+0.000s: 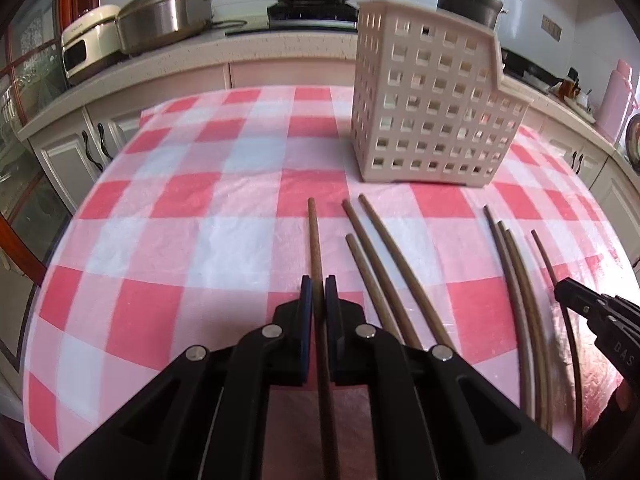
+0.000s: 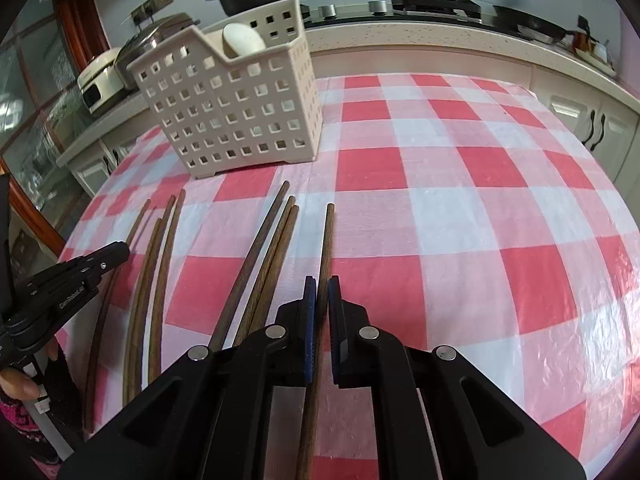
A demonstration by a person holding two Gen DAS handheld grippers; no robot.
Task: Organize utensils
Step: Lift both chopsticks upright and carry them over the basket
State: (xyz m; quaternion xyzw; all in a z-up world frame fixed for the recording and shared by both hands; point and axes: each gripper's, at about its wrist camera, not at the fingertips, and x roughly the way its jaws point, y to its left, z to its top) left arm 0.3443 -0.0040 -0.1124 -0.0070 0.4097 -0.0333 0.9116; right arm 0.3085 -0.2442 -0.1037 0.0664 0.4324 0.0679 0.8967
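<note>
In front of the basket (image 1: 432, 100), the left gripper (image 1: 319, 296) has its fingers clamped on the leftmost chopstick (image 1: 314, 240) and the right gripper (image 2: 322, 300) on the rightmost chopstick (image 2: 327, 240); both are stiff, light, slick wood (mid-shaft holds should balance).

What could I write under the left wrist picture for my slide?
Left gripper shut on one chopstick, more chopsticks beside it, utensil basket waiting on the checked tablecloth.
</note>
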